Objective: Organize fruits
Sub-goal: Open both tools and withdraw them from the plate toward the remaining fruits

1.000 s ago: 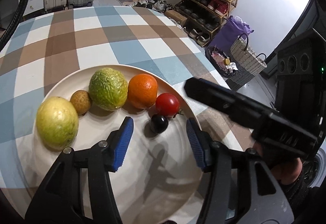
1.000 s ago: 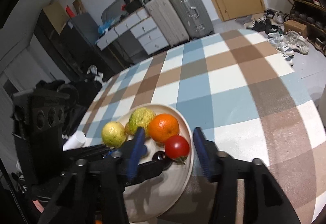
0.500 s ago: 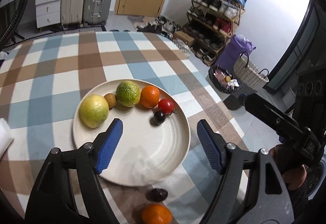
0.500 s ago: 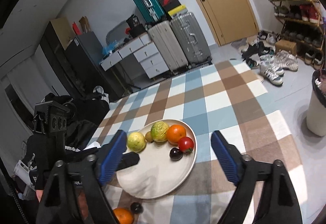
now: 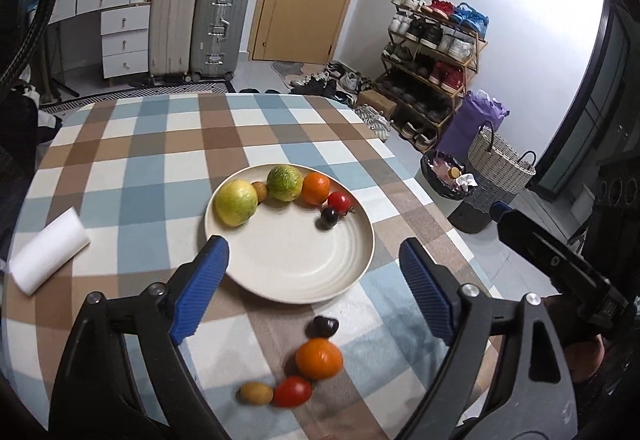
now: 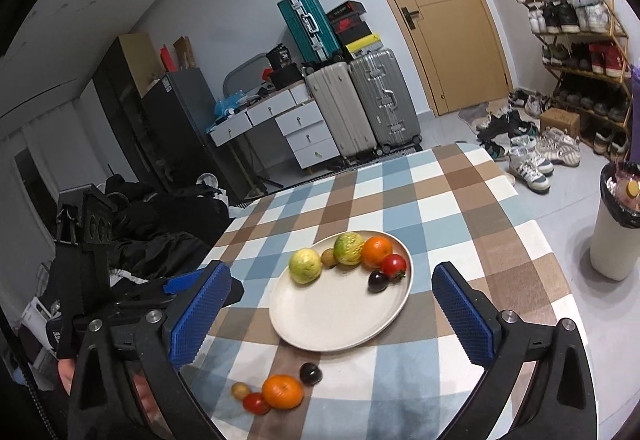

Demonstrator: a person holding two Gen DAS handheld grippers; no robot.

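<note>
1. Left gripper: jaws spread wide, nothing between the blue pads. It hangs above the near edge of the plate and touches no fruit.
2. Right gripper: jaws likewise released and wide apart, holding nothing, raised over the near side of the table.
3. Plate: a round cream dish resting on the checked tablecloth. Six fruits sit in an arc along its far rim.
4. Arc order, left to right in the left wrist view: yellow-green fruit, small brown fruit, green mottled fruit, orange, red tomato. A dark round fruit lies just in front of the tomato.
5. Loose fruit on the cloth, near the plate's front rim: a dark fruit, a second orange just behind it, a second red tomato and a small brown fruit side by side. These are blurred, so whether they touch one another cannot be told with certainty.
6. White roll: lies on its side at the table's left edge, well apart from the plate.
7. Background: suitcases and a shoe rack stand against the walls.
</note>
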